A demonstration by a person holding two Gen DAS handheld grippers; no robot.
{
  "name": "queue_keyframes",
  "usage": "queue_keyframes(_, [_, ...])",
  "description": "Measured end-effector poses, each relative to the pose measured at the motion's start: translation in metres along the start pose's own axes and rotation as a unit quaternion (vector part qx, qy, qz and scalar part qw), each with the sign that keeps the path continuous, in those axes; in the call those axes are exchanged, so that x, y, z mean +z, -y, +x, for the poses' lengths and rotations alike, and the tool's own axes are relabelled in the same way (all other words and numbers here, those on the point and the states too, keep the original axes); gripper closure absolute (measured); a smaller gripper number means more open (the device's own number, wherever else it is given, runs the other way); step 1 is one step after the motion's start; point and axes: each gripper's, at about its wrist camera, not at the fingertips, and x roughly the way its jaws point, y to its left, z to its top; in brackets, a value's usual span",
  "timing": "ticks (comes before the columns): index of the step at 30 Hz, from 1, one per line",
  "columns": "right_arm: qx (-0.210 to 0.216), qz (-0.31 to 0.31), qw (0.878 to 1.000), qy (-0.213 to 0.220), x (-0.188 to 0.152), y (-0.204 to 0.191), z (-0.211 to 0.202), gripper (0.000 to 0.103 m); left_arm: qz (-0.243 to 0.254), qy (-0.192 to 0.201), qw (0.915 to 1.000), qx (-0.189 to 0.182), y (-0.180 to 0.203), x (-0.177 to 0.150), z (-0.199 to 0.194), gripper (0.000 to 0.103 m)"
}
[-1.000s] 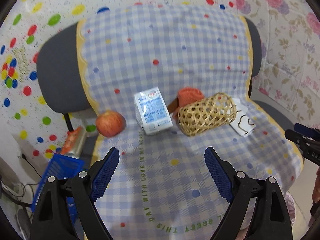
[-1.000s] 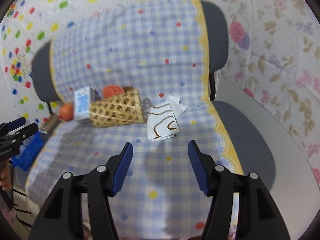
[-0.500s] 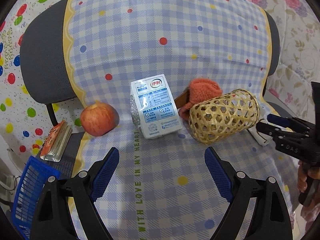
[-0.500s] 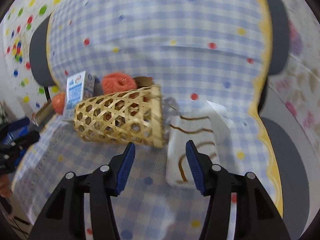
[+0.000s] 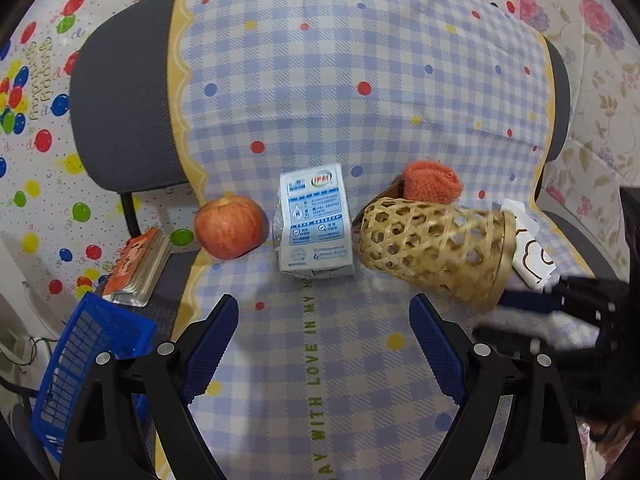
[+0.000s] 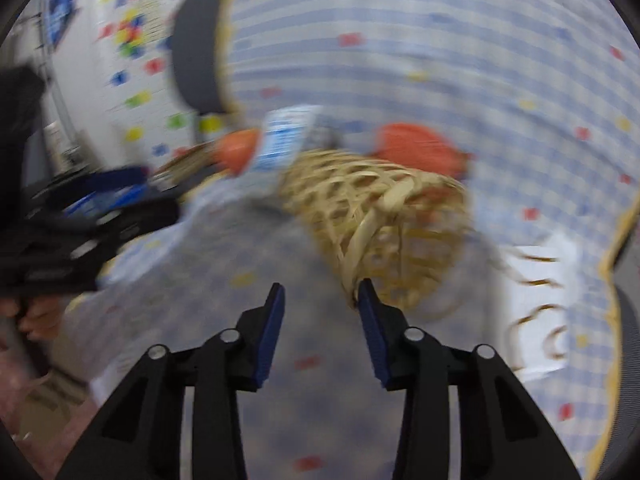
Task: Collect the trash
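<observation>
On the checked cloth of the chair seat stands a white and blue milk carton (image 5: 314, 224), seen blurred from the right wrist too (image 6: 286, 140). Right of it a woven basket (image 5: 436, 248) (image 6: 380, 216) lies on its side, and a white paper wrapper (image 5: 532, 252) (image 6: 536, 292) lies past its mouth. My left gripper (image 5: 322, 304) is open in front of the carton, holding nothing. My right gripper (image 6: 322, 286) (image 5: 552, 308) is at the basket's rim with its jaws closing. The rim's lower edge meets the right fingertip and the pads are not pressing on it.
A red apple (image 5: 230, 226) sits left of the carton and an orange knitted piece (image 5: 432, 182) behind the basket. A booklet (image 5: 138, 268) and a blue plastic crate (image 5: 80, 360) are off the seat's left edge. The chair back (image 5: 360, 80) rises behind.
Both grippers came closer to the seat. My right gripper swung left from the wrapper to the basket's rim, rolled, and its jaws narrowed. The left one neared the carton.
</observation>
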Motion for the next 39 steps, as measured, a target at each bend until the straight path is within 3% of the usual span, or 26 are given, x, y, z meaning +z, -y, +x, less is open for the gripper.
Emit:
queue_keyframes(2, [-0.001, -0.008, 1.0, -0.001, -0.005, -0.013, -0.008, 0.064, -0.001, 0.003, 1.0, 0.0, -0.003, -0.003, -0.007, 0.016])
queue_keyframes(4, [-0.029, -0.012, 0.999, 0.001, -0.011, -0.021, -0.022, 0.054, -0.002, 0.004, 1.0, -0.003, -0.003, -0.006, -0.012, 0.016])
queue_keyframes(8, [-0.092, -0.004, 0.996, 0.012, -0.026, -0.016, -0.05, 0.054, 0.007, 0.007, 0.9998, -0.019, 0.008, -0.012, -0.017, 0.016])
queue_keyframes(11, [-0.143, 0.021, 0.989, 0.022, -0.031, 0.001, -0.066, 0.054, 0.019, 0.005, 0.9991, -0.038, 0.025, -0.015, -0.014, 0.016])
queue_keyframes(18, [-0.218, 0.115, 0.968, 0.037, -0.049, 0.059, -0.088, 0.054, 0.045, -0.003, 0.9973, -0.059, 0.077, -0.016, 0.008, 0.016])
queue_keyframes(24, [-0.222, 0.171, 0.959, 0.051, -0.056, 0.102, -0.081, 0.06, 0.038, -0.005, 0.9986, -0.035, 0.1, -0.002, 0.039, 0.016])
queue_keyframes(28, [-0.197, 0.222, 0.954, 0.043, -0.05, 0.136, -0.056, 0.059, 0.026, -0.007, 0.9995, -0.016, 0.098, 0.008, 0.055, 0.019])
queue_keyframes(34, [-0.168, 0.298, 0.939, 0.029, -0.042, 0.184, -0.02, 0.055, 0.029, -0.002, 0.9996, 0.007, 0.09, 0.013, 0.061, 0.036])
queue_keyframes(37, [-0.167, 0.306, 0.937, 0.017, -0.04, 0.19, -0.009, 0.055, 0.035, -0.014, 0.9992, 0.017, 0.086, 0.011, 0.065, 0.052])
queue_keyframes(38, [-0.167, 0.303, 0.938, 0.015, -0.038, 0.187, -0.009, 0.059, 0.035, -0.018, 0.9991, 0.017, 0.084, 0.01, 0.066, 0.059])
queue_keyframes(39, [-0.155, 0.301, 0.941, 0.013, -0.04, 0.184, -0.008, 0.079, 0.034, -0.022, 0.9991, 0.015, 0.081, 0.008, 0.067, 0.064])
